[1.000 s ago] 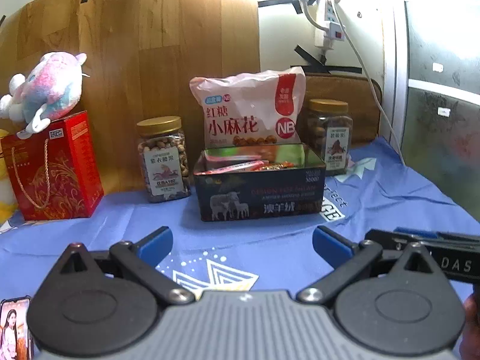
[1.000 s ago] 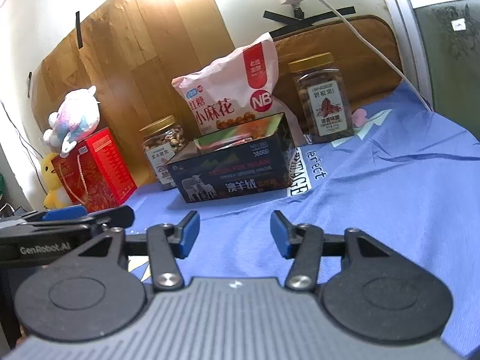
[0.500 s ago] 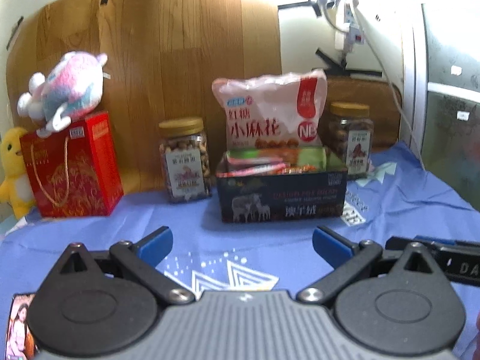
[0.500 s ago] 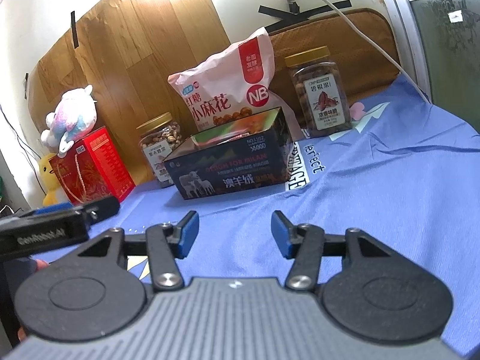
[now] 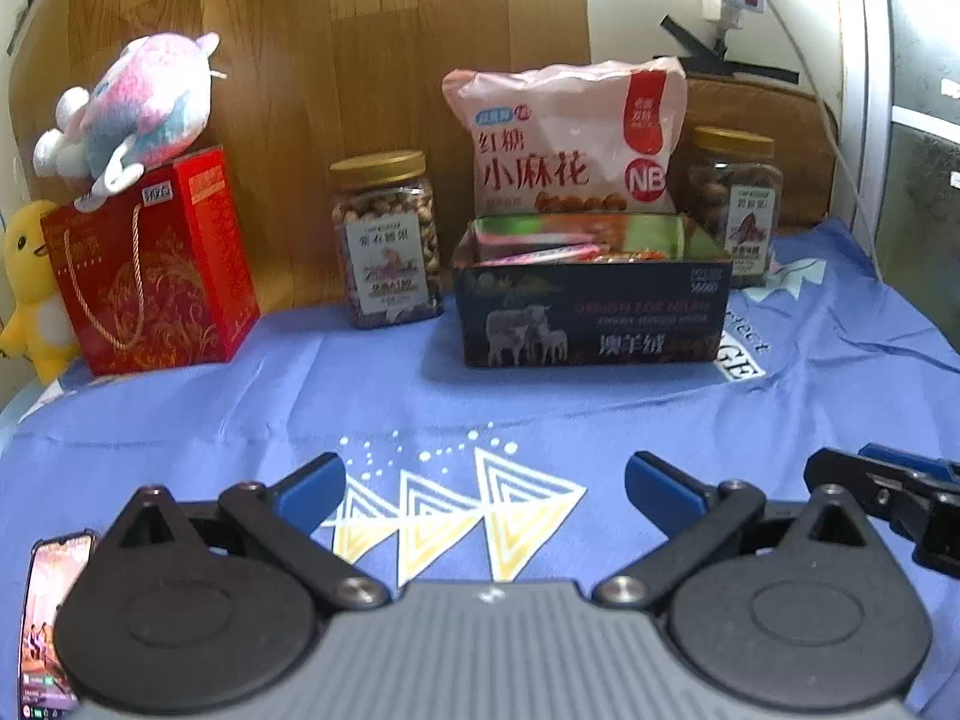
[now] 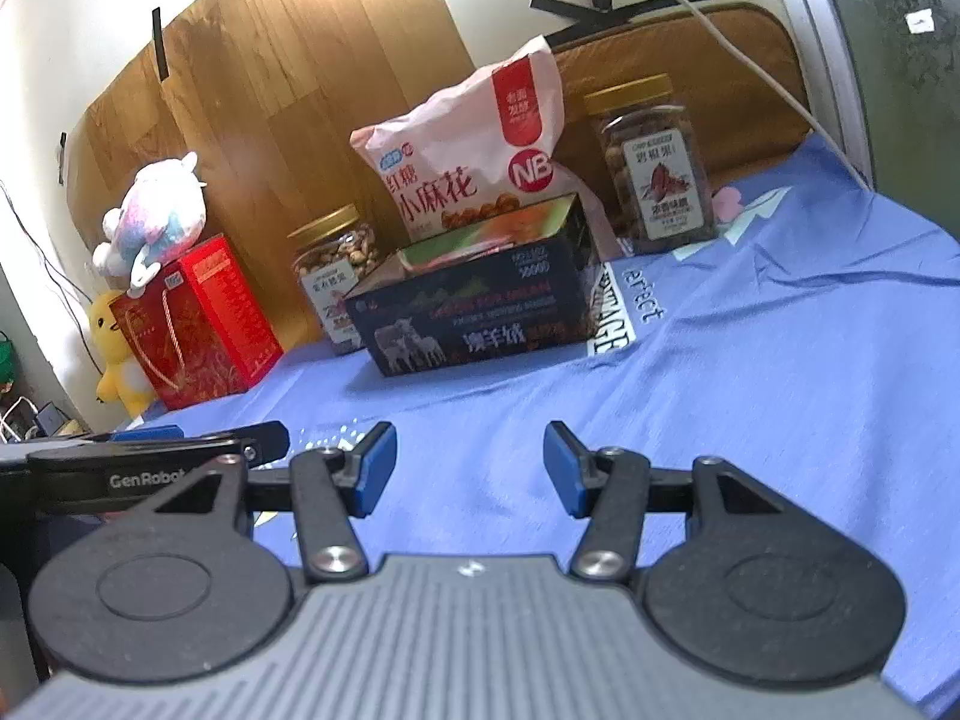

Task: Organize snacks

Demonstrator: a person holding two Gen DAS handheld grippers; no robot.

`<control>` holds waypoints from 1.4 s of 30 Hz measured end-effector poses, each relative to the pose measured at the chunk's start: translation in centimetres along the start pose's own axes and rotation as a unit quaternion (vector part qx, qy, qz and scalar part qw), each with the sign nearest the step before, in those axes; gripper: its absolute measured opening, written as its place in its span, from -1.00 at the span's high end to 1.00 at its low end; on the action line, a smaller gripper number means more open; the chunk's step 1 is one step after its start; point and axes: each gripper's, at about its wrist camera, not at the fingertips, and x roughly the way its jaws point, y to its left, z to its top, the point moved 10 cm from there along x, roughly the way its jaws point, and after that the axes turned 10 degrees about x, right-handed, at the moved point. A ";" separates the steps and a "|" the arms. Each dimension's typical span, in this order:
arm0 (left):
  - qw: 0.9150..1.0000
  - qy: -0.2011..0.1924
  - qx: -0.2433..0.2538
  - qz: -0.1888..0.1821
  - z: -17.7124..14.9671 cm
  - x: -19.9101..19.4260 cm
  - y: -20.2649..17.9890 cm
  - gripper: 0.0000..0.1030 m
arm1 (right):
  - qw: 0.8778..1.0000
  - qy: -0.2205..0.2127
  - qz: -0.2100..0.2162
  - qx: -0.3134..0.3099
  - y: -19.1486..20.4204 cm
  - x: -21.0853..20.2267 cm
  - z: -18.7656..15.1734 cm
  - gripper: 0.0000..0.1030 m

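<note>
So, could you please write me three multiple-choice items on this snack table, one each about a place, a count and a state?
1. Where does the pink snack bag stand?
A. Behind the dark box
B. On the red gift box
C. Flat on the blue cloth in front

2. How many jars with gold lids are there?
A. One
B. Two
C. Four

3. How is the left gripper?
A. Shut on a jar
B. Shut on the bag
C. Open, holding nothing

Answers: 1 A, the bag rises upright behind the box's back wall. 2 B, the left jar stands on one side of the box and the right jar on the other. 3 C, its blue pads stand wide apart over bare cloth.
</note>
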 end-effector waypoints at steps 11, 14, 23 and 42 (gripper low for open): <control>1.000 0.014 0.005 0.012 -0.6 0.6 0.4 -1.00 | 1.000 0.001 0.002 0.002 0.1 0.0 -0.1 -0.20; 1.000 0.016 0.007 0.012 -0.7 0.7 0.4 -1.00 | 1.000 0.001 0.002 0.003 0.1 0.0 -0.1 -0.20; 1.000 0.012 0.011 0.011 -0.7 0.6 0.3 -1.00 | 1.000 0.002 0.001 0.004 0.0 0.1 -0.3 -0.21; 1.000 -0.017 0.024 0.010 0.3 -0.8 -0.3 -1.00 | 1.000 0.002 0.001 0.004 -0.1 0.0 -0.3 -0.22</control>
